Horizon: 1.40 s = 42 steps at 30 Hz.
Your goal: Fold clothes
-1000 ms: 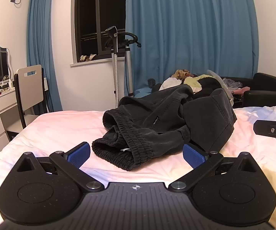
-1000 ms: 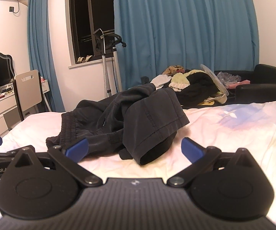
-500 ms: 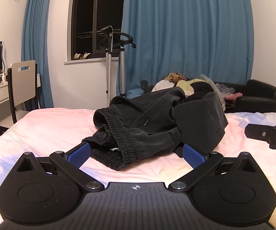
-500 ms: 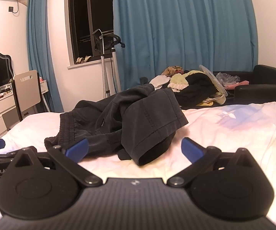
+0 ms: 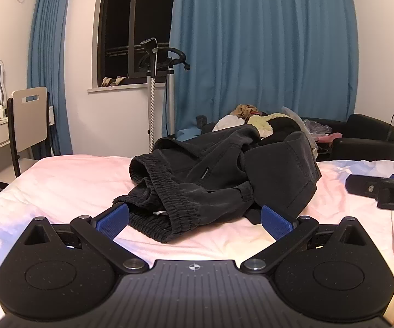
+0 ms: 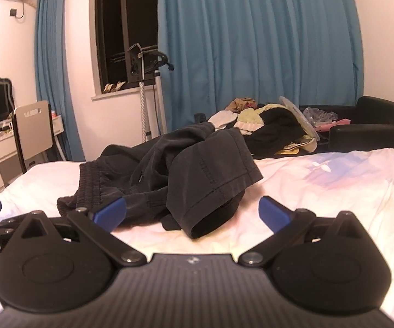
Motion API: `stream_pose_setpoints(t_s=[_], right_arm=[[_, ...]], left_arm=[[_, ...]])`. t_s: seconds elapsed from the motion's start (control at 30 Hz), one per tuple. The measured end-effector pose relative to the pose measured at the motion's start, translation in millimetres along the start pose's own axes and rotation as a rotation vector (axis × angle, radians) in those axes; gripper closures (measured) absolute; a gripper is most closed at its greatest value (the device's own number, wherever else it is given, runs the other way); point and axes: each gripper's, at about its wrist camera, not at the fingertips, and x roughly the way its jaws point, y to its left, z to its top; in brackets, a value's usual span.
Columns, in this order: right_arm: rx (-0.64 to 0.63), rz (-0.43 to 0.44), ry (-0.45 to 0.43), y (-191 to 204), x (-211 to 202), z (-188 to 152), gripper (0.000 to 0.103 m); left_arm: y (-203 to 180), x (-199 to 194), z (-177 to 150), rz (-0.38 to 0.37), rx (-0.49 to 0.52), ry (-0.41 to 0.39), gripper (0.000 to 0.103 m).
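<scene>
Left wrist view:
Garment: black shorts [image 5: 219, 180] lie crumpled in a heap on the bed [image 5: 60, 180], elastic waistband nearest.
Left gripper [image 5: 194, 218]: jaws spread wide, holding nothing, short of the waistband.
Right gripper [image 5: 383, 191]: seen side-on at the right edge.

Right wrist view:
Garment: shorts [image 6: 169, 175] bunched, one leg hem draped forward.
Right gripper [image 6: 193, 213]: jaws wide apart, empty, facing that hem.
Progress: no flat fold visible; spreading and folding remain.

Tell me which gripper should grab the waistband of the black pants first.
Left. The left gripper sits open directly in front of the elastic waistband, while the right gripper faces the hemmed leg end of the black pants.
</scene>
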Motion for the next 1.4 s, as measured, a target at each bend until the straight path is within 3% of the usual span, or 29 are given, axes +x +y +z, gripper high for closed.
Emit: stream_pose_setpoints(t_s=[0.27,0.53,0.67,0.8,1.0,1.2,1.4], right_arm=[[0.002,-0.017,-0.010,0.1,1.8,-1.1,0.000],[0.016,-0.023,-0.022,-0.9,1.2,1.4,0.000],[0.029,-0.030,-0.009,-4.2,3.6,0.8,0.000],[0.058,-0.032,0.008,-9.7,9.7,2.4,0.000],[0.107,-0.039,0.037,-26.5,25.0,1.8,0.000],[0.143,-0.039,0.081,-46.0,45.9,-7.6,0.000],[0.163,-0.029,0.152,-57.6,77.2,-26.8,0.000]], left_arm=[[-0.2,-3.3,-0.7,0.030,-0.004,-0.007,0.000],[2.8,-9.8,2.8,0.001,0.000,-0.026,0.000],[4.8,3.5,1.5,0.004,-0.008,0.002,0.000],[6.0,39.7,11.4,0.027,0.008,0.029,0.000],[17.2,126.5,22.2,0.068,0.079,0.101,0.003],[37.2,198.7,9.9,0.066,0.061,0.173,0.017],[55.3,228.6,-6.3,-0.008,-0.115,0.214,0.025]])
